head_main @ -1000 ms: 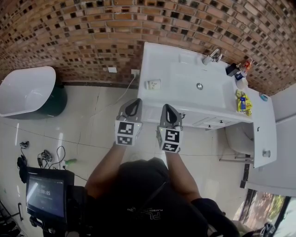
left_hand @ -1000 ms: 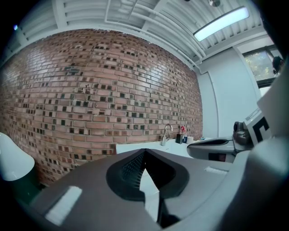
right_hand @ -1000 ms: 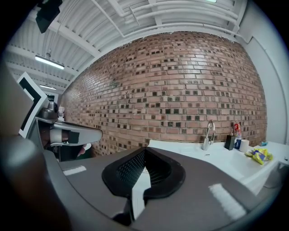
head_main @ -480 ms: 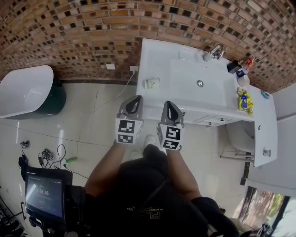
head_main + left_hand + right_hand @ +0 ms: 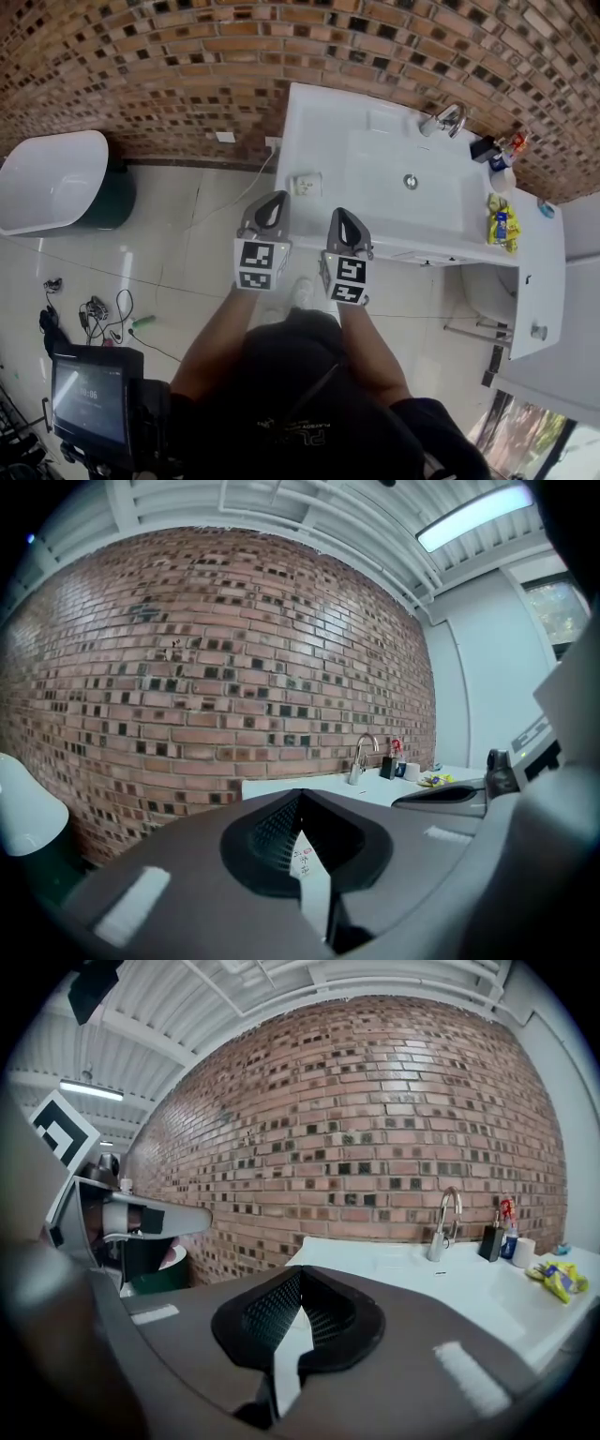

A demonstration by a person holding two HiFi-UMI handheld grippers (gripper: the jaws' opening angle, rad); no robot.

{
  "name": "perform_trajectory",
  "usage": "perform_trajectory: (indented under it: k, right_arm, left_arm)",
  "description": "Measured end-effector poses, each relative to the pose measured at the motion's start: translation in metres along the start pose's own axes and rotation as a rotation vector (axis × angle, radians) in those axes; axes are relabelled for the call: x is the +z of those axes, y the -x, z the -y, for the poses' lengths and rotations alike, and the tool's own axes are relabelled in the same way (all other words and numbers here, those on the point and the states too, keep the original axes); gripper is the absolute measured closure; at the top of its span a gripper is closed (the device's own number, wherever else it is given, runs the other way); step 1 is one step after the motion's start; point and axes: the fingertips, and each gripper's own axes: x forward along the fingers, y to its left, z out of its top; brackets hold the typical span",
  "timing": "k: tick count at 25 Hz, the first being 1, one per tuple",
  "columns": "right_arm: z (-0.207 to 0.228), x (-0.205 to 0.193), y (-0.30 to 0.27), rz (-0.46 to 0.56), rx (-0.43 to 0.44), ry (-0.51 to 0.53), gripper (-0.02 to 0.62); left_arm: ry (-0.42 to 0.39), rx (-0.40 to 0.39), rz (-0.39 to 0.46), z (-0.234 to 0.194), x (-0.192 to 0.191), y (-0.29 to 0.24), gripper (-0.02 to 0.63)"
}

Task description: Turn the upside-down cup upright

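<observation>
My left gripper [image 5: 273, 197] and right gripper [image 5: 342, 214] are both clenched, empty; both point at the sink counter [image 5: 323, 131].

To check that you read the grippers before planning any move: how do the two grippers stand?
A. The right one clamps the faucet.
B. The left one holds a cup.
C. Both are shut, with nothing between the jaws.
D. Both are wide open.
C: on the left gripper and the right gripper, the jaws meet at the tip, with nothing held between them.
</observation>
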Motion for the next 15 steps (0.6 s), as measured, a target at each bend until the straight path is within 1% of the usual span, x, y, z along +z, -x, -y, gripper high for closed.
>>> perform_trajectory:
  k: [3,7,11,15]
  right_arm:
    - [0.002,-0.006,-0.016,-0.025,0.031,-0.003,0.581]
    - [-0.001,-0.011,-0.036,-0.051,0.092,-0.024,0.581]
    - [0.0,-0.026,-0.052,-0.15,0.156,-0.014,0.581]
    - [0.001,-0.04,-0.069,-0.194,0.206,-0.032,0.578]
  left_arm:
    - [-0.006,0.021,-0.01,-0.007,0.004,-0.013,0.607]
    - [-0.002,0.049,-0.038,-0.015,-0.004,-0.029,0.609]
    - [-0.001,0.057,-0.052,-0.012,-0.01,-0.047,0.608]
    - [-0.009,0.063,-0.082,-0.01,-0.012,-0.057,0.607]
